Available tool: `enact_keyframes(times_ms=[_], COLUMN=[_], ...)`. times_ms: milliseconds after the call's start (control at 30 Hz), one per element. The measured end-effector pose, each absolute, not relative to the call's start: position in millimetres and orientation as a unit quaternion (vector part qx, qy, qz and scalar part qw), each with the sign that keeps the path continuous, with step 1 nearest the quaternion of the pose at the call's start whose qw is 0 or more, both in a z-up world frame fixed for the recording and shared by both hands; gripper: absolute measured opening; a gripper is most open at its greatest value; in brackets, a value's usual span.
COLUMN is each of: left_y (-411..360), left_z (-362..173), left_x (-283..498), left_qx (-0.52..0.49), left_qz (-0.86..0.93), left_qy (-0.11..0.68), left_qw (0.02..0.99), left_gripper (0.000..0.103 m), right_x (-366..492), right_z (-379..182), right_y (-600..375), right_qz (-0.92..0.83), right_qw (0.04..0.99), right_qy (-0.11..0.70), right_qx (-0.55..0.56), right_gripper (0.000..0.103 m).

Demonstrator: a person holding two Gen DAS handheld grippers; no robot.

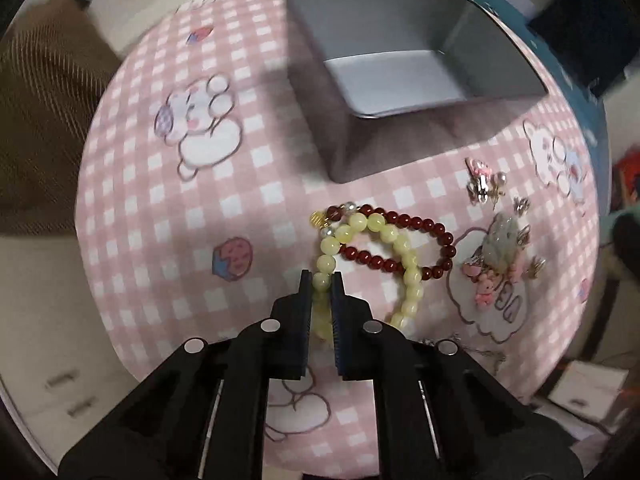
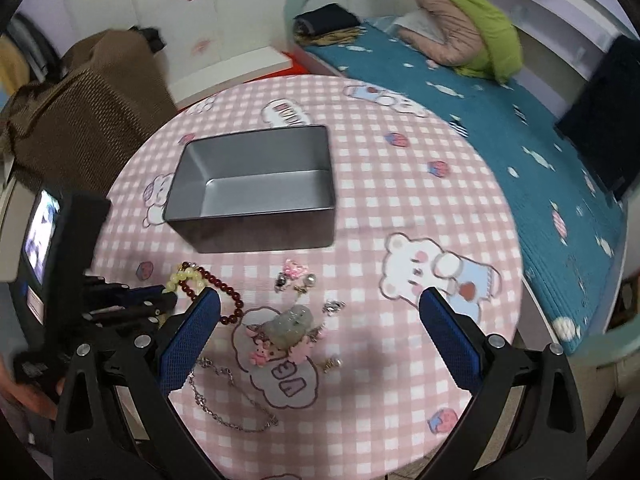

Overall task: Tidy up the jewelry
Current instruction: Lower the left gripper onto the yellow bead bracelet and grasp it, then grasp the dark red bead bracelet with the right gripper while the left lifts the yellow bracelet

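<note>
The left gripper (image 1: 322, 280) is pinched on the yellow beads (image 1: 384, 236). Its two fingers are close together with a bead between them. The beads lie on the pink cloth (image 1: 168, 216), just in front of the tin (image 1: 348, 136). The tin has nothing in it yet.

The red beads (image 1: 404, 240) lie across the yellow beads. They touch and seem to loop through each other. So this lift needs care. If the yellow beads go up fast, the red ones may get dragged along or flung off the table.

It looks best to lift slowly and straight up, and to watch whether the red beads slide off. If they hang on, a small shake or a slow pull to the side may free them. Then the yellow beads can go over the tin and drop inside. The grip is on only one or two beads, so it could slip. A firm squeeze helps.

The right gripper (image 2: 320, 328) is wide open and holds nothing. It hovers over the charm (image 2: 286, 326), a pale stone with pink bits around it. A chain (image 2: 232, 396) lies near its left finger, and small earrings (image 2: 296, 276) lie between the charm and the tin (image 2: 256, 232). It should keep clear of the beads while the left one lifts.
</note>
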State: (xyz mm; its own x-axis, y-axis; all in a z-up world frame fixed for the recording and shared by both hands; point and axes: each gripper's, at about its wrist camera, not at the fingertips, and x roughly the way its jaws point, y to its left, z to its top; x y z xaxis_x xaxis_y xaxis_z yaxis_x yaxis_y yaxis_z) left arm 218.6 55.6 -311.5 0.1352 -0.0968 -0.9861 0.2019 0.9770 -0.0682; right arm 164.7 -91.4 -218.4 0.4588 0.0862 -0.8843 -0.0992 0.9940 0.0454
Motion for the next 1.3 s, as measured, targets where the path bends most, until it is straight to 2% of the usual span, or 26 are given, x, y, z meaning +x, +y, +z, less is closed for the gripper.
enact_keyframes(times_ms=[67, 133, 200, 400, 567, 633, 700, 767, 933, 1300], left_y=[69.5, 80.0, 91.9, 123.7, 130.5, 131.5, 136.6, 137.5, 135.9, 103.8], left_z=[-305.5, -297.0, -284.0, -258.0, -252.1, -251.9, -249.2, -247.3, -237.7, -177.7], left_x=[223.4, 222.7, 221.9, 210.7, 192.5, 189.9, 186.7, 185.2, 186.8, 204.6], left_qx=[0.009, -0.007, -0.036, -0.104, -0.118, -0.123, -0.124, -0.125, -0.120, -0.086], left_qz=[-0.085, -0.071, -0.056, -0.011, 0.017, 0.022, 0.025, 0.027, 0.018, -0.040], left_qy=[0.653, 0.647, 0.639, 0.617, 0.609, 0.607, 0.604, 0.602, 0.589, 0.519], left_qw=[0.752, 0.759, 0.766, 0.780, 0.784, 0.785, 0.787, 0.788, 0.799, 0.849], left_gripper=[0.009, 0.009, 0.009, 0.009, 0.009, 0.009, 0.009, 0.009, 0.009, 0.009], right_x=[172.5, 178.1, 185.1, 200.5, 202.0, 196.4, 191.2, 192.2, 190.9, 179.0], right_z=[-224.3, -229.1, -237.9, -270.3, -294.7, -295.7, -296.4, -296.8, -290.2, -210.9], right_y=[-86.5, -79.6, -71.3, -40.9, -23.1, -15.8, -11.5, -13.2, -17.4, -31.8], right_qz=[0.089, 0.122, 0.161, 0.236, 0.258, 0.265, 0.264, 0.263, 0.272, 0.279], right_qw=[0.849, 0.845, 0.833, 0.796, 0.776, 0.784, 0.787, 0.789, 0.792, 0.840], right_qy=[0.521, 0.521, 0.530, 0.557, 0.568, 0.546, 0.532, 0.532, 0.524, 0.450], right_qx=[-0.008, -0.004, -0.004, -0.036, -0.092, -0.133, -0.163, -0.161, -0.154, -0.117], right_gripper=[0.095, 0.091, 0.074, 0.044, 0.040, 0.032, 0.016, 0.007, 0.007, 0.007])
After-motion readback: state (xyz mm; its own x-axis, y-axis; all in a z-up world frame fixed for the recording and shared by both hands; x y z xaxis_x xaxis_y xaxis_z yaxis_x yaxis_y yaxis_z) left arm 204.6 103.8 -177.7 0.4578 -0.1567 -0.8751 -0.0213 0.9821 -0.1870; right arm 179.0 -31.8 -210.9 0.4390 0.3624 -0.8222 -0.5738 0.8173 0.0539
